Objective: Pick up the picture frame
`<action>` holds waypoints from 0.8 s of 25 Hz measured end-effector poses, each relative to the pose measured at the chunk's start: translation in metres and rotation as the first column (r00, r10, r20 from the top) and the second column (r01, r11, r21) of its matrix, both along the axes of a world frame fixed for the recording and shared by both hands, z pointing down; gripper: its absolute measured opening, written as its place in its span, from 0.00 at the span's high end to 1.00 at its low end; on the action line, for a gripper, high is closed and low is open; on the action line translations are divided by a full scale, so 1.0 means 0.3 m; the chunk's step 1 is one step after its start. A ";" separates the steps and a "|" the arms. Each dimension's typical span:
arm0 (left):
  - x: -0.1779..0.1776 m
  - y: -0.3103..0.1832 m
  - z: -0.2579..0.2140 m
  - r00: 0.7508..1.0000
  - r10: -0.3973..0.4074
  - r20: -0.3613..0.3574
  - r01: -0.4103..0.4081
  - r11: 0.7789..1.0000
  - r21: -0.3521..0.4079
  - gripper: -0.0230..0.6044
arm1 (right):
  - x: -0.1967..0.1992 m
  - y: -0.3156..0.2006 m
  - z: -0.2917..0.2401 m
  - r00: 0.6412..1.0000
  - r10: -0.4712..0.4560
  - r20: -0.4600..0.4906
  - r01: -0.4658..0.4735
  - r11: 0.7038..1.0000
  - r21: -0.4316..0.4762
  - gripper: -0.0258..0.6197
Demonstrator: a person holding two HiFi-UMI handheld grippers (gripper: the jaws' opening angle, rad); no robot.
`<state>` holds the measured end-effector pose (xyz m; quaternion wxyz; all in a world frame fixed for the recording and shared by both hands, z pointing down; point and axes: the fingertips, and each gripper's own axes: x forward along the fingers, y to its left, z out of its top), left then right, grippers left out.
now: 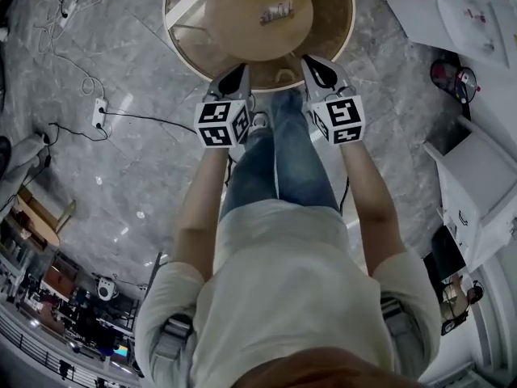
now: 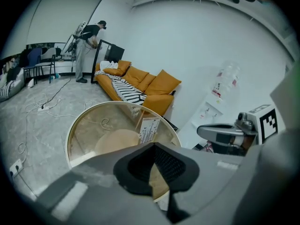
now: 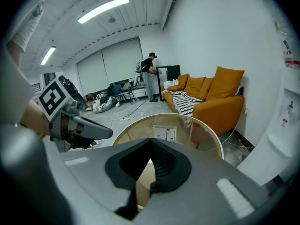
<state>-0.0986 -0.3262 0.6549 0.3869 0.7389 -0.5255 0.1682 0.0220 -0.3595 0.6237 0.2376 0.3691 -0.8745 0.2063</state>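
Approach step: left gripper (image 1: 234,79) and right gripper (image 1: 319,69) hover at the near tabletop (image 1: 174,23) rim, fingers closed, empty. Next: open the fingers and reach the upright picture frame (image 1: 277,11).

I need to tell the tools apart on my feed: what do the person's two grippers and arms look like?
They match. The left gripper and right gripper have grey wedge-shaped bodies with black ribbed pads. Each carries a white cube printed with black square markers. The person wears a light short-sleeved T-shirt and blue jeans.
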 end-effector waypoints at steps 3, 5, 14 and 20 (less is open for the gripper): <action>0.006 -0.051 0.078 1.000 -0.001 0.011 0.001 1.000 -0.020 0.96 | 0.004 -0.048 0.091 1.000 -0.003 0.002 0.003 0.999 -0.035 0.96; 0.015 -0.083 0.124 1.000 0.000 0.016 0.000 1.000 -0.030 0.96 | 0.006 -0.079 0.146 1.000 -0.012 -0.004 0.012 0.999 -0.050 0.96; 0.055 -0.179 0.316 0.998 0.032 0.054 -0.029 0.998 -0.063 0.94 | 0.011 -0.210 0.340 0.998 -0.064 -0.030 0.061 0.994 -0.086 0.95; 0.079 -0.223 0.419 0.996 0.060 0.069 -0.056 0.997 -0.061 0.76 | -0.006 -0.270 0.451 0.991 -0.132 -0.031 0.128 0.986 -0.106 0.84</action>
